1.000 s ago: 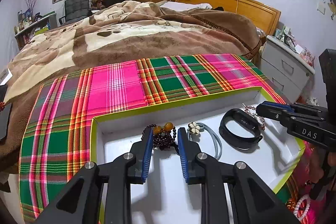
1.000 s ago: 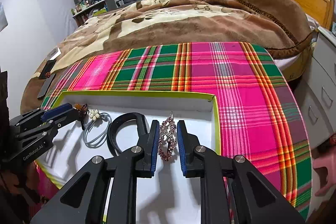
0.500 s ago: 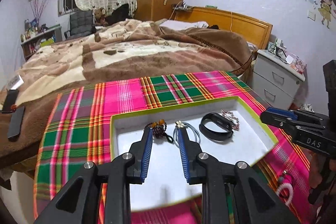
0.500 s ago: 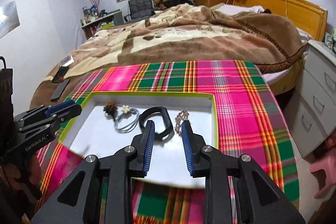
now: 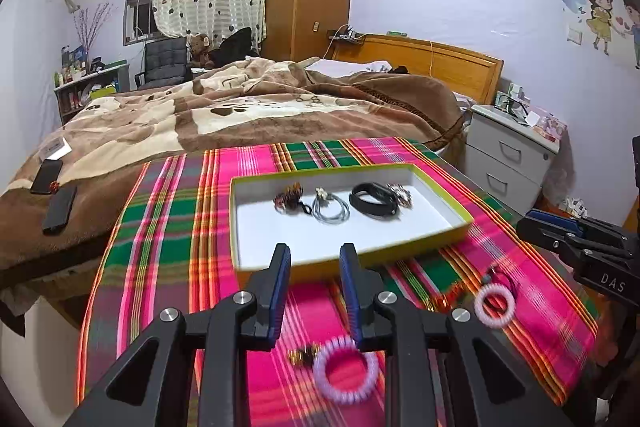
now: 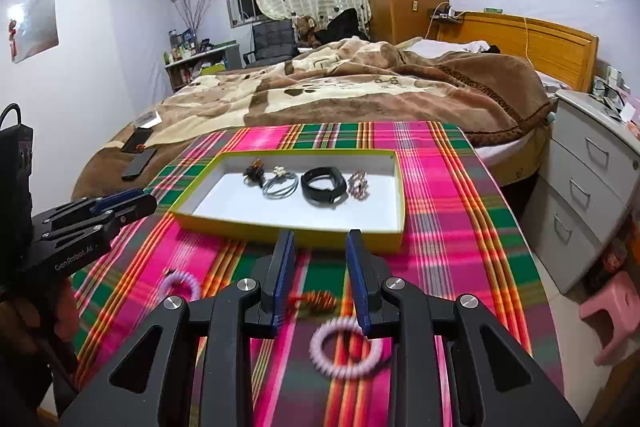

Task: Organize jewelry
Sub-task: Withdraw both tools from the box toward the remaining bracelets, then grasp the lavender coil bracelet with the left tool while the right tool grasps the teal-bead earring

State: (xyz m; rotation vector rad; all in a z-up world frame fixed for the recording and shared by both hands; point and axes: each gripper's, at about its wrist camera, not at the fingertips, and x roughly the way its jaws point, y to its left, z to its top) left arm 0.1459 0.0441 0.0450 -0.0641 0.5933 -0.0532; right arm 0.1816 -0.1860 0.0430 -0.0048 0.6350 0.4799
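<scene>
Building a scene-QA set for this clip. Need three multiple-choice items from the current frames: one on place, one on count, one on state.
1. Where does the black band lie?
A. inside the white tray
B. on the plaid cloth, outside the tray
C. on the brown blanket

2. How many pieces lie in the tray?
A. two
B. four
C. six

3. What state is the right gripper in?
A. shut on a coil ring
B. shut on the tray's rim
C. open, nothing between its fingers

Answers:
1. A: the band sits on the tray's white floor, between the grey hair tie and the pink beaded piece.
2. B: dark bead bracelet, grey hair tie, black band and pink beaded piece form one row.
3. C: its blue pads stand apart with only cloth and tray edge seen between them; the jaws have just been opening.
</scene>
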